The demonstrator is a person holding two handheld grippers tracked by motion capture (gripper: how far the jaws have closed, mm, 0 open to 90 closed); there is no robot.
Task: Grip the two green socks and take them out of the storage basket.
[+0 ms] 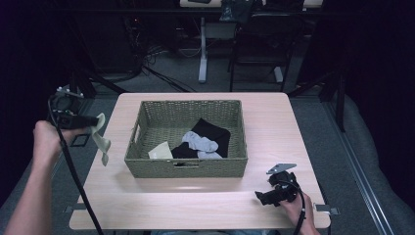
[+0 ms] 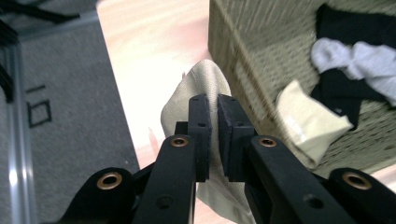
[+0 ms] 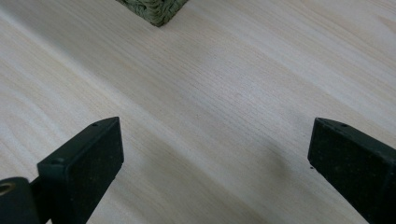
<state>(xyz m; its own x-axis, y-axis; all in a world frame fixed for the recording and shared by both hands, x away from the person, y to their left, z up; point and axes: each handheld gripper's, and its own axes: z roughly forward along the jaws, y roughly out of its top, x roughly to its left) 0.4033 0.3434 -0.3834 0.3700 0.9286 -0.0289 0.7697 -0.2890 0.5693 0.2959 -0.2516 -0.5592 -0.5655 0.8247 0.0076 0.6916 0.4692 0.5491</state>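
Note:
A beige sock (image 1: 101, 139) hangs from my left gripper (image 1: 93, 120), left of the woven basket (image 1: 142, 147) and over the table's left edge. In the left gripper view the jaws are shut on the beige sock (image 2: 196, 93) and the gripper (image 2: 214, 105) points toward the basket (image 2: 243, 60). Inside the basket lie a black garment (image 1: 213, 133), a grey sock (image 1: 199, 143) and another beige sock (image 1: 160, 151). My right gripper (image 1: 262, 197) rests near the table's front right edge, open. In the right gripper view its jaws (image 3: 215, 154) stand wide apart over bare wood.
The light wooden table (image 1: 195, 205) has free room in front of the basket and on both sides. A basket corner (image 3: 156, 9) shows at the top of the right gripper view. Grey carpet (image 2: 60, 121) lies left of the table. Dark furniture legs and cables stand behind.

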